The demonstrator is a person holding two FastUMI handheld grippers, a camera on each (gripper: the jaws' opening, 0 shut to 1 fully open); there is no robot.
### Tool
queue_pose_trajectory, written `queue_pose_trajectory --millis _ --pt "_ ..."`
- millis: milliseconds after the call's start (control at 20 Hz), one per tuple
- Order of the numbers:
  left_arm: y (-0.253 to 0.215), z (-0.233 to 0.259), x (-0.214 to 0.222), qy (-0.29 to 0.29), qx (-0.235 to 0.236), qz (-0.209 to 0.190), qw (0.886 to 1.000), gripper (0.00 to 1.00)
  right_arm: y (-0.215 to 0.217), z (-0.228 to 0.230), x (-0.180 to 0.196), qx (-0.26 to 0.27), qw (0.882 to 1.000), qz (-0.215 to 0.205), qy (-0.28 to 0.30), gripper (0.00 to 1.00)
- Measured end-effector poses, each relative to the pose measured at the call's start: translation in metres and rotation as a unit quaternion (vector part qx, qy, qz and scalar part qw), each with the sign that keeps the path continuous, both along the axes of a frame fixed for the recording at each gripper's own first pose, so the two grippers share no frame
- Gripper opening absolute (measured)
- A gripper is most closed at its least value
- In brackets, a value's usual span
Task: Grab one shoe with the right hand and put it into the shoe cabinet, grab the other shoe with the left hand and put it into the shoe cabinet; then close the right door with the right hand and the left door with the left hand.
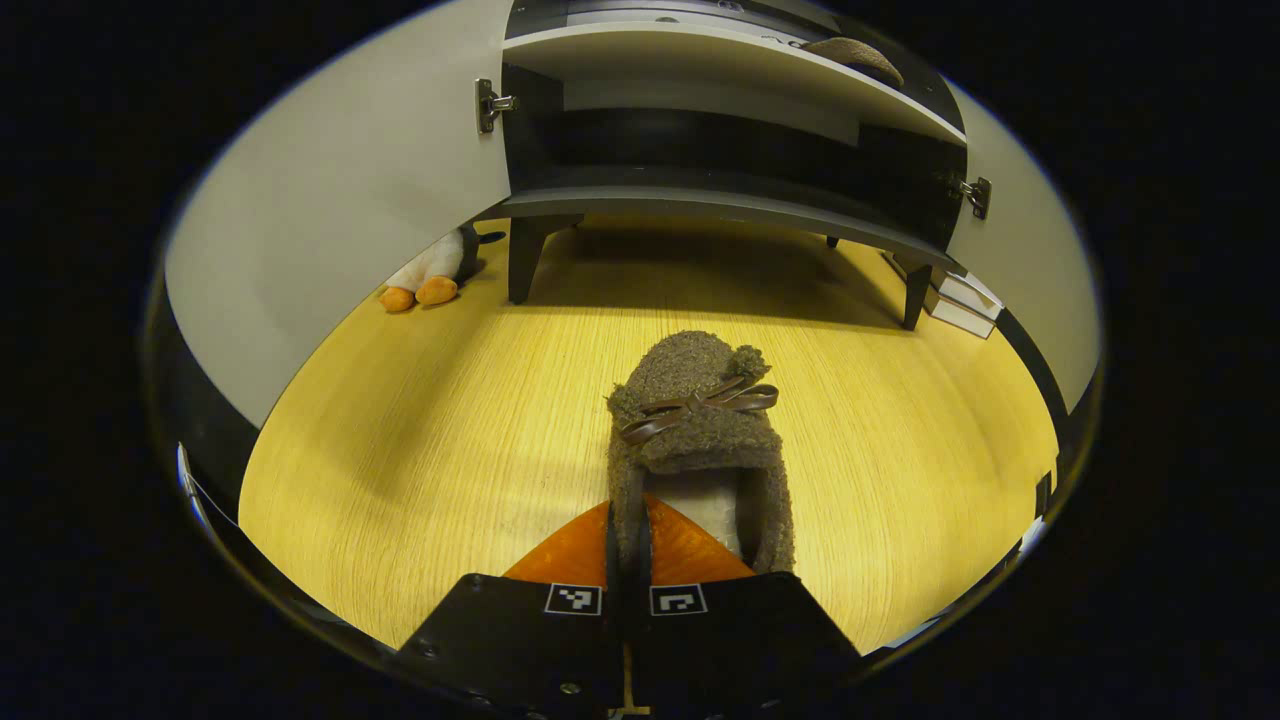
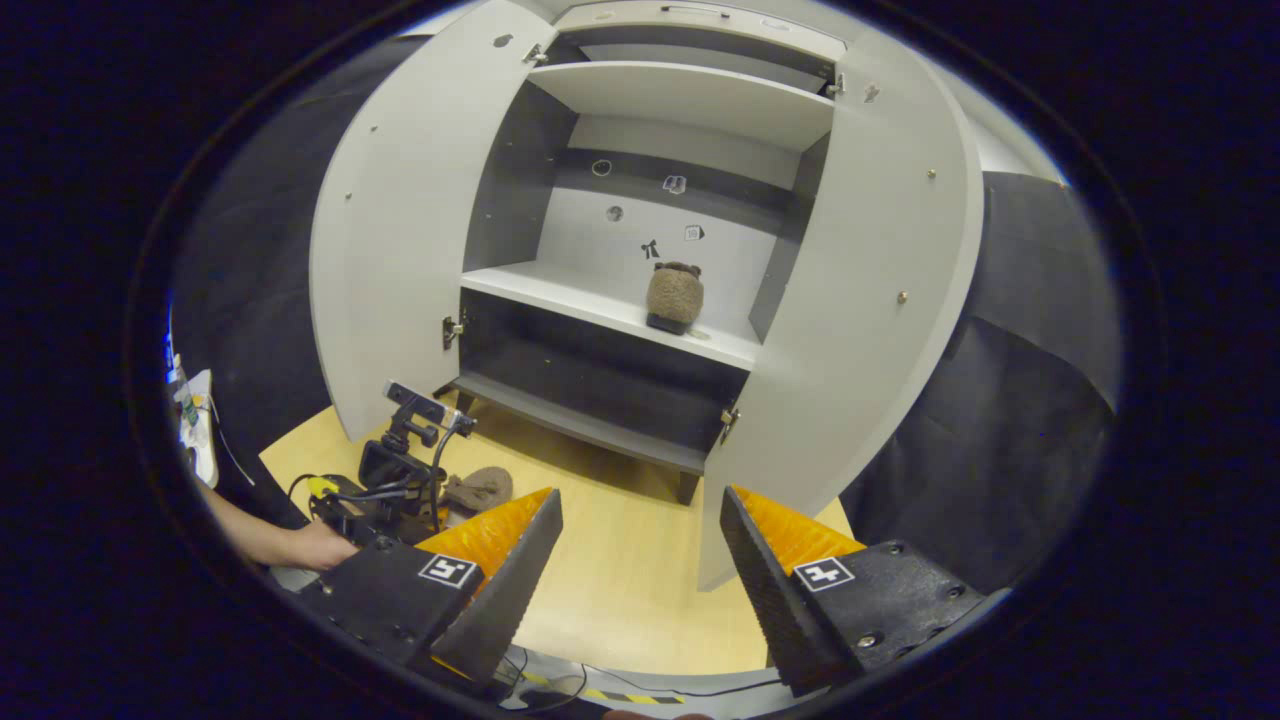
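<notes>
On the wood-grain floor (image 1: 420,440) in front of the shoe cabinet (image 2: 690,100): one fuzzy brown slipper-type shoe (image 1: 700,440), rounded toe pointing at the cabinet, thin brown leather-like bow across the top, pale lining visible at the opening. Left gripper (image 1: 627,560) has its two fingers closed together on the shoe's heel-side collar; the fabric edge is pinched between them.

Shoes counted: two. The second shoe (image 2: 674,296) stands on the cabinet's middle shelf (image 2: 560,295), same curly brown texture, dark sole edge at its base; in the left gripper view its toe (image 1: 853,55) peeks over the shelf edge.

Cabinet: matte grey flat panels, dark interior in the lower compartment, short dark legs. Doors counted: two, left door (image 2: 400,250) and right door (image 2: 850,300), both swung wide open. Metal hinges visible on both.

Right gripper (image 2: 640,560): jaws spread wide, nothing between them, held well back from the cabinet.

One plush toy (image 1: 430,275), white with orange feet, lies beside the cabinet's left leg. A hand (image 2: 315,545) holds the left gripper's rig low at the floor.
</notes>
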State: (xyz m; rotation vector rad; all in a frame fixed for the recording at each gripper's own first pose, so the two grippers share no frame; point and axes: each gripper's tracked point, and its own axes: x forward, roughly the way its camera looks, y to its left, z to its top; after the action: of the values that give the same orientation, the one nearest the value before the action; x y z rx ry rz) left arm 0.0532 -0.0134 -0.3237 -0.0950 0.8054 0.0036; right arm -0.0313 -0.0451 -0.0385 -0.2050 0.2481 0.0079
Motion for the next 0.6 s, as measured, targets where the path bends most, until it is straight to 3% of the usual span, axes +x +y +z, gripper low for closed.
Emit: queue_pose_trajectory --millis 100,300,600 --pt "0.001 0.017 0.002 -0.003 -0.017 0.004 1.0 0.03 0.001 -0.001 0.002 -0.009 1.0 0.004 0.001 1.0" --pt "-0.001 0.063 0.015 -0.03 -0.005 -0.016 0.999 0.03 0.003 0.001 0.008 0.0 1.0 0.018 0.0 1.0" --pt "0.012 0.144 0.032 -0.047 -0.001 0.02 0.999 0.03 0.003 0.012 0.016 0.028 0.999 0.032 -0.017 1.0"
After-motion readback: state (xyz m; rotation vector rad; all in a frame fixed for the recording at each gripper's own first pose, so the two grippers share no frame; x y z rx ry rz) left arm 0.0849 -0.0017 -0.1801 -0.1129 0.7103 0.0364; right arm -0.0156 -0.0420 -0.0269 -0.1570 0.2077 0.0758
